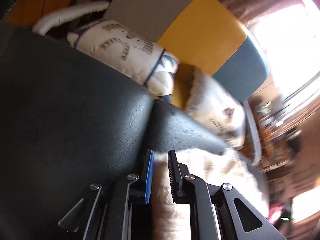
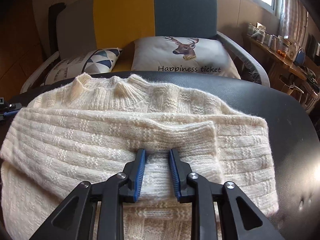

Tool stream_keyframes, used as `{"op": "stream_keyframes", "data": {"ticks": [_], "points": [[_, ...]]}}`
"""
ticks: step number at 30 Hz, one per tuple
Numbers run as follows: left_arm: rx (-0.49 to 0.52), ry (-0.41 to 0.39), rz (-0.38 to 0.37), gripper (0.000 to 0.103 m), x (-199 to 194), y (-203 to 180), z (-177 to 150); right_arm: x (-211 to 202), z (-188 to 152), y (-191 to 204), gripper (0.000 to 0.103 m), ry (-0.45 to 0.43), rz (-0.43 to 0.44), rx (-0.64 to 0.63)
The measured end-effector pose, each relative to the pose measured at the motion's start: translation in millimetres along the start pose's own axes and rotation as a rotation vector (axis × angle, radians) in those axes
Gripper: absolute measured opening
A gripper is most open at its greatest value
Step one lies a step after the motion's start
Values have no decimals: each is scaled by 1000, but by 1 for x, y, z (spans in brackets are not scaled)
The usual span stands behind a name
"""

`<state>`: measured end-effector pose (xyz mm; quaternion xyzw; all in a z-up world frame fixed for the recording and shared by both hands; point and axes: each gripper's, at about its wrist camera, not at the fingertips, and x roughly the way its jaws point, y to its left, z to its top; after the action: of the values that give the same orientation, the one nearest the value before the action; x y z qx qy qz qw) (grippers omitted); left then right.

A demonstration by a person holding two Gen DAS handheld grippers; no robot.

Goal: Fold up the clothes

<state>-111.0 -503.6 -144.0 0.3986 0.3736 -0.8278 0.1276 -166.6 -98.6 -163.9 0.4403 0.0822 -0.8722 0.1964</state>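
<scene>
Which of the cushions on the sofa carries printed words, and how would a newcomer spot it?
Start at the sofa backrest with grey, yellow and teal panels. Below its teal panel, just behind the black leather surface holding the cream knitted sweater, lies the deer cushion. Unlike the triangle-patterned cushion beside it, it shows an antlered deer head above "Happiness ticket".

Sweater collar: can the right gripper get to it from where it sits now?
Probably yes: the right gripper sits at the folded sleeve cuff, and only flat knit lies between it and the collar.
</scene>
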Motion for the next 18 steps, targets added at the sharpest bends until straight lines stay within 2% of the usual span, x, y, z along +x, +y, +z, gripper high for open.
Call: {"op": "stream_keyframes", "data": {"ticks": [2, 5, 8, 12, 16, 18], "points": [[-39, 24, -7, 15, -1, 9, 2, 0, 1, 0, 24, 4, 4, 9], [-46, -12, -63, 16, -32, 19, -4, 1, 3, -1, 24, 13, 7, 19], [10, -1, -161, 17, -62, 13, -19, 1, 2, 0, 24, 10, 3, 23], [138, 37, -218, 18, -82, -17, -50, 2, 3, -4, 24, 20, 26, 51], [192, 123, -208, 18, -70, -34, -85, 3, 5, -16, 25, 48, 89, 88], [202, 149, -157, 18, -57, -39, -95, 4, 3, -19, 24, 40, 114, 89]]}}
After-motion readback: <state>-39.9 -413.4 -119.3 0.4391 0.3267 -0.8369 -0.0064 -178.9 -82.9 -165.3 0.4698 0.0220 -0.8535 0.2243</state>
